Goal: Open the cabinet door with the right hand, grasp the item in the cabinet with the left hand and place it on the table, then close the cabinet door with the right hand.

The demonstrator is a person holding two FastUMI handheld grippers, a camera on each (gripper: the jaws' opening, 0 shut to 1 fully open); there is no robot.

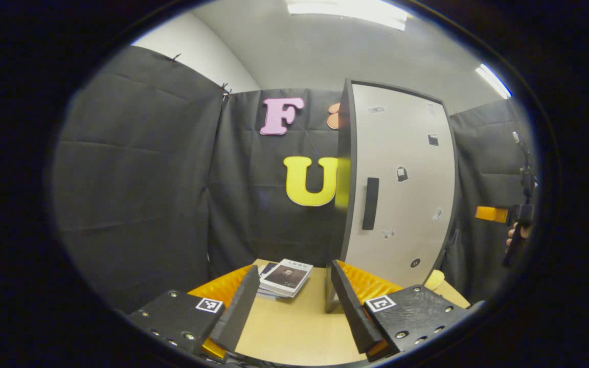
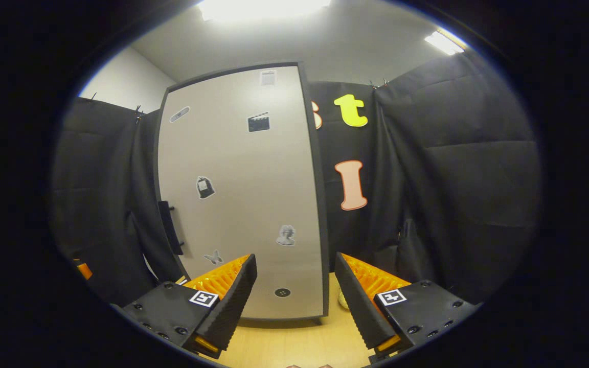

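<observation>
Cabinet [image 2: 241,194] stands on the wooden table [image 1: 294,327], its door [image 1: 399,184] shut, so whatever is inside is hidden. Black cloth walls the booth. A stack of books [image 1: 285,278] lies beyond the left gripper [image 1: 294,312], whose fingers are spread. The right gripper [image 2: 294,301], also spread and holding nothing, faces the door, its dark handle [image 2: 171,227] off to the left.

Bright ceiling lights [image 2: 266,7] glare above the white wall [image 1: 197,51] behind the black cloth.
</observation>
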